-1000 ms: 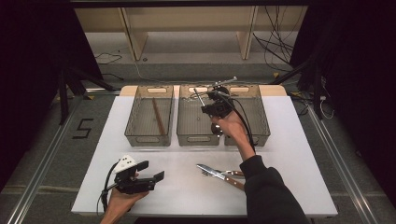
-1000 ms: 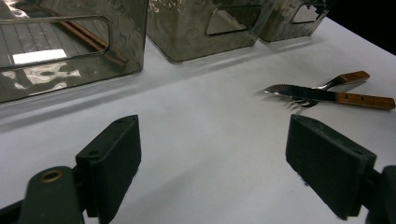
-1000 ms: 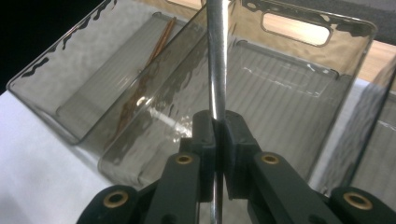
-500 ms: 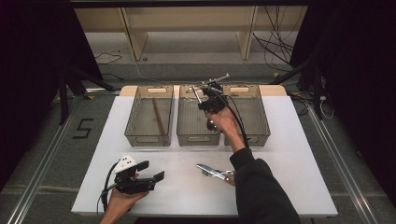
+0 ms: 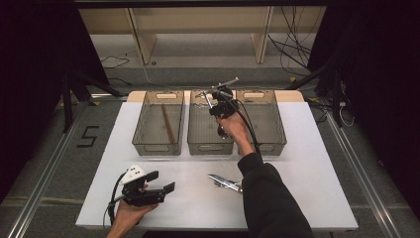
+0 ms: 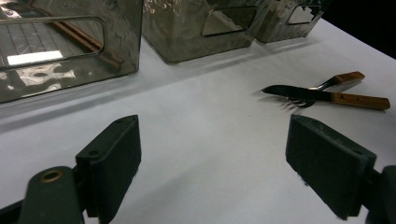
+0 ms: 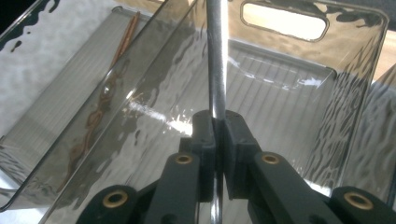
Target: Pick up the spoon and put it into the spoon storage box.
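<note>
My right gripper point(image 5: 220, 101) hangs above the middle bin point(image 5: 210, 148), shut on a thin silver metal utensil point(image 5: 228, 82). In the right gripper view its jaws point(image 7: 216, 126) pinch that utensil's shaft point(image 7: 216, 56), which runs straight up out of frame. Both ends of the utensil are hidden. At the table's front left my left gripper point(image 5: 161, 181) rests open with nothing between its jaws point(image 6: 215, 154). A knife point(image 6: 322, 95) and a fork point(image 6: 348, 77), both with wooden handles, lie crossed on the white table point(image 5: 307, 163), in the high view as one knife-and-fork pair point(image 5: 223, 181).
Three smoky clear bins stand in a row at the back. The left bin point(image 5: 154, 148) holds a wooden chopstick point(image 5: 168, 124), also visible through the chopstick bin wall point(image 7: 70, 102). The right bin point(image 5: 271, 124) looks bare inside. A person's dark sleeve point(image 5: 267, 198) reaches across the table's front.
My right gripper has carried the metal utensil a little to the left and farther back, over the middle bin. The left gripper has stayed put.
</note>
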Motion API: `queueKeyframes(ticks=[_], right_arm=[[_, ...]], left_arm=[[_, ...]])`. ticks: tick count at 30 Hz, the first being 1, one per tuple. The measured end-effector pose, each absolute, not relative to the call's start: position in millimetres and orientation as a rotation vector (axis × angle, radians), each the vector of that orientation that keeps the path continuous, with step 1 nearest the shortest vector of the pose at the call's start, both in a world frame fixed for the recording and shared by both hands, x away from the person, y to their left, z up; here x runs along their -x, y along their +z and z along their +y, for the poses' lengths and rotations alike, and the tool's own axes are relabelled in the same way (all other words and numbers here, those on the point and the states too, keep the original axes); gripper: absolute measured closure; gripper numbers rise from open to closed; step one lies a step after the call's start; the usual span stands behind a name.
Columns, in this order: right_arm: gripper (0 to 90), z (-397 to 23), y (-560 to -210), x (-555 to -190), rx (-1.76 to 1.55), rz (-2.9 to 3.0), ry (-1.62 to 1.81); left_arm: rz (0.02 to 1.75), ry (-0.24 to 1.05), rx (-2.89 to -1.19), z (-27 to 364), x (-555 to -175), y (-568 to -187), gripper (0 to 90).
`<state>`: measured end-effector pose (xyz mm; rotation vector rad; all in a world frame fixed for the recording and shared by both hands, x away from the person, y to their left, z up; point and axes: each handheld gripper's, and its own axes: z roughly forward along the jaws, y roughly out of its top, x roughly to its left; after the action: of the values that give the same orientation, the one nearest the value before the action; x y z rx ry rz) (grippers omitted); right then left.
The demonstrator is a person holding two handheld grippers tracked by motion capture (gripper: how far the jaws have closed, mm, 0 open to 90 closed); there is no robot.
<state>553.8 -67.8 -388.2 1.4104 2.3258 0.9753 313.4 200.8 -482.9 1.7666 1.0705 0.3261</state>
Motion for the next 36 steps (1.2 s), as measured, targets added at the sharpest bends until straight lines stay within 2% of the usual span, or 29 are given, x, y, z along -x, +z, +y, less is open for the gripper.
queueKeyframes(ticks=[10,12,13,17,24,29,36], right_arm=[[82.7,-61.9,-397.6,-556.6,-1.425,2.326,0.96],[66.9,-60.6,-399.3,-556.8,-1.436,2.328,0.974],[62.2,-60.6,-399.8,-557.1,-1.446,2.34,0.987],[54.8,-61.0,-397.9,-554.3,-1.437,2.352,0.988],[49.4,-66.3,-386.3,-538.2,-1.334,2.364,1.032],[42.2,-76.8,-378.6,-519.2,-1.27,2.387,1.085],[36.6,-95.8,-370.3,-489.0,-1.186,2.404,1.153]], left_arm=[[1.072,0.324,-1.765,199.8,-313.3,-483.4,17.9],[1.071,0.325,-1.766,199.8,-313.2,-483.3,17.9],[1.074,0.323,-1.764,199.6,-313.0,-483.4,17.9],[1.076,0.321,-1.76,199.5,-313.0,-483.5,17.9],[1.078,0.32,-1.766,199.8,-313.3,-483.9,17.9],[1.076,0.322,-1.777,199.6,-313.4,-484.1,17.9],[1.086,0.326,-1.769,201.1,-314.8,-485.3,17.9]])
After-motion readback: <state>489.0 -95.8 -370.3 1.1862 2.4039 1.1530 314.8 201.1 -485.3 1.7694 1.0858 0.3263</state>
